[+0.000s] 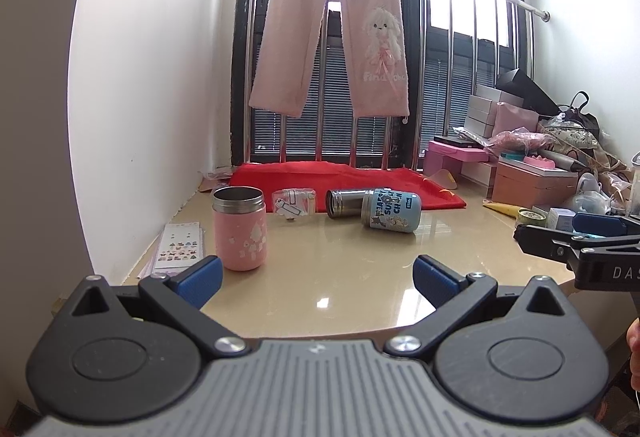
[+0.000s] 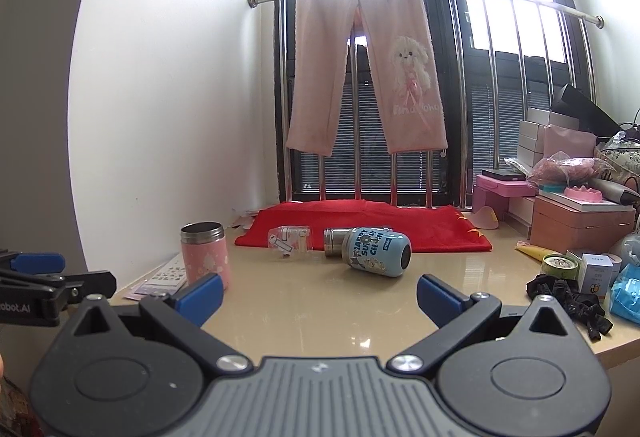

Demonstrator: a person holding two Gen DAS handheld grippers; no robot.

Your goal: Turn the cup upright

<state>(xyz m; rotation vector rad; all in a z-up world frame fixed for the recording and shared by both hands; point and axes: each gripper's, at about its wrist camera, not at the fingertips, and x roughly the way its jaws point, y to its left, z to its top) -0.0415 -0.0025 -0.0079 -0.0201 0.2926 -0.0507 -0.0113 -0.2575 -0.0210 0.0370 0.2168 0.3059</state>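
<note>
A blue cup [image 1: 390, 210] with cartoon print lies on its side on the beige table [image 1: 340, 277], its steel mouth pointing left; it also shows in the right wrist view [image 2: 374, 248]. A pink cup [image 1: 239, 228] stands upright to its left, mouth up, seen too in the right wrist view [image 2: 206, 254]. My left gripper [image 1: 316, 279] is open and empty, near the table's front edge, well short of both cups. My right gripper [image 2: 319, 293] is open and empty, also at the front edge. Each gripper shows from the side in the other's view, the right one [image 1: 560, 237] and the left one [image 2: 60, 277].
A red cloth [image 1: 344, 181] lies behind the cups under a railing with pink trousers [image 1: 332, 33]. A clear plastic packet [image 1: 292, 202] lies between the cups. Sticker sheets [image 1: 178, 247] lie at the left edge. Boxes and clutter [image 1: 540, 165] fill the right side; a black item [image 2: 568, 299] lies front right.
</note>
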